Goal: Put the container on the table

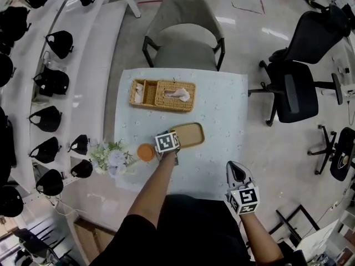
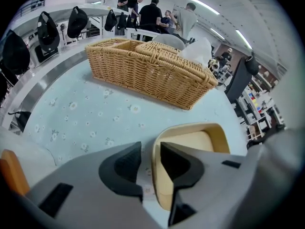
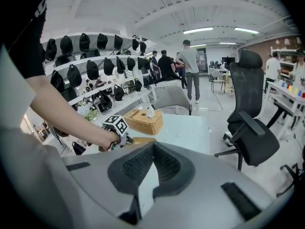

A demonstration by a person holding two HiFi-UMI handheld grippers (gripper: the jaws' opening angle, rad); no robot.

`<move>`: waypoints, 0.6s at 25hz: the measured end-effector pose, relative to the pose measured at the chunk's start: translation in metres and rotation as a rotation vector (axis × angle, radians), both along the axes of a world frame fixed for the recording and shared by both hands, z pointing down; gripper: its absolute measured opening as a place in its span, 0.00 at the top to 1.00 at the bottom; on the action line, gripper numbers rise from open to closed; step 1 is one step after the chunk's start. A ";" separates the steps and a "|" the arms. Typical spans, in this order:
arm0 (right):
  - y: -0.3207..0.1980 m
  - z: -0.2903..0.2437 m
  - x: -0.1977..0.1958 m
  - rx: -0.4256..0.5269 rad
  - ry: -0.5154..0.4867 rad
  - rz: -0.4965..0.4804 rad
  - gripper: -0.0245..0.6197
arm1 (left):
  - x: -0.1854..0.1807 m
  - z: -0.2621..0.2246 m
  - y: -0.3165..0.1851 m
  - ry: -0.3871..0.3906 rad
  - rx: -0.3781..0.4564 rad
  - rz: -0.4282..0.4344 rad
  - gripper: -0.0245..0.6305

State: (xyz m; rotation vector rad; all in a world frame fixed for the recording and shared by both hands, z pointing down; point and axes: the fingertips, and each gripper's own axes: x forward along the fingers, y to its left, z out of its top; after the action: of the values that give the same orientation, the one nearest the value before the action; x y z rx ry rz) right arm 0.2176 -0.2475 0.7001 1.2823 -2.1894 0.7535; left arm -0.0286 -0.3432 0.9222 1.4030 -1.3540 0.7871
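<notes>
A shallow tan container (image 1: 190,134) rests on the pale flowered table (image 1: 222,104), just right of my left gripper (image 1: 171,144). In the left gripper view the container (image 2: 200,138) sits flat, and its near rim runs between the jaws of my left gripper (image 2: 150,149). One jaw is outside the rim and the other inside, with gaps on both sides, so the gripper is open. My right gripper (image 1: 237,172) hangs off the table's front right corner, apart from everything. In its own view the right gripper (image 3: 152,149) has its tips together with nothing between them.
A wicker tissue basket (image 1: 163,95) stands at the table's far side. An orange round object (image 1: 146,152) and a flower bunch (image 1: 113,158) sit left of my left gripper. A grey chair (image 1: 186,37) is behind the table, a black office chair (image 1: 299,87) to the right, and shelves of black caps (image 1: 50,82) to the left.
</notes>
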 end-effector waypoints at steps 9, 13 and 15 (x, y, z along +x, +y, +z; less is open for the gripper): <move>0.016 -0.009 0.002 0.004 -0.017 0.021 0.96 | 0.002 -0.025 -0.004 0.026 0.086 -0.016 0.65; 0.026 -0.019 0.001 0.018 -0.030 0.033 0.96 | 0.005 -0.039 0.001 0.033 0.119 -0.010 0.63; 0.034 -0.022 0.002 0.022 -0.028 0.034 0.96 | 0.006 -0.047 0.003 0.040 0.141 -0.002 0.63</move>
State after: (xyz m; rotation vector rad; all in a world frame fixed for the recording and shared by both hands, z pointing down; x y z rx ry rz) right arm 0.2192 -0.2138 0.6780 1.3307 -2.2086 0.7672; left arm -0.0223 -0.3407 0.8750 1.5195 -1.4017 0.6692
